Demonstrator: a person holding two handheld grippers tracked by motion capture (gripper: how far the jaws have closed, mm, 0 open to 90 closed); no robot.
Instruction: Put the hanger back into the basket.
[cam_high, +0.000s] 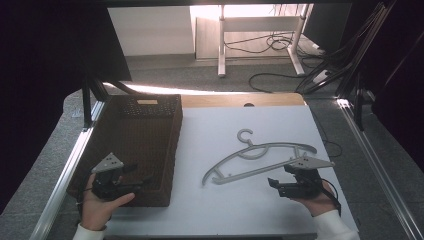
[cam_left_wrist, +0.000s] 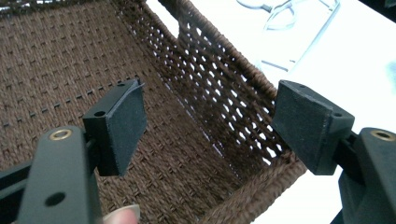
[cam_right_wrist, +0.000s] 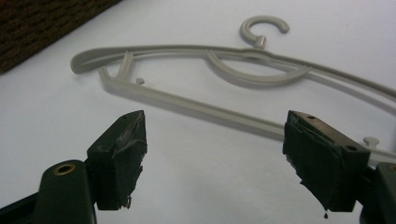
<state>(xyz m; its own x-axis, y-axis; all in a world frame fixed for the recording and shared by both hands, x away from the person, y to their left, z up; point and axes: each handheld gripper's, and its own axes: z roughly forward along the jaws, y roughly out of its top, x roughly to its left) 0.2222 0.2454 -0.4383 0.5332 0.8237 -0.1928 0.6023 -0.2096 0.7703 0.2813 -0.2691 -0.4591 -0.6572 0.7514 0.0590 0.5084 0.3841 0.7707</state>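
A grey plastic clothes hanger (cam_high: 260, 159) lies flat on the white table (cam_high: 225, 210), hook pointing away from me. A dark brown woven basket (cam_high: 135, 145) sits on the left, with nothing inside it. My left gripper (cam_high: 137, 182) is open and held over the basket's near right corner; its view looks along the basket's right wall (cam_left_wrist: 219, 107) with the hanger (cam_left_wrist: 280, 18) beyond. My right gripper (cam_high: 272, 184) is open just in front of the hanger's right end. In its view the hanger's lower bar (cam_right_wrist: 205, 109) runs beyond the jaws, nothing between them.
Aluminium rails (cam_high: 65, 175) run along both table sides. A strip of wooden tabletop (cam_high: 240, 100) lies behind the white surface. On the floor beyond stand a desk frame (cam_high: 222, 45) and loose cables (cam_high: 280, 45).
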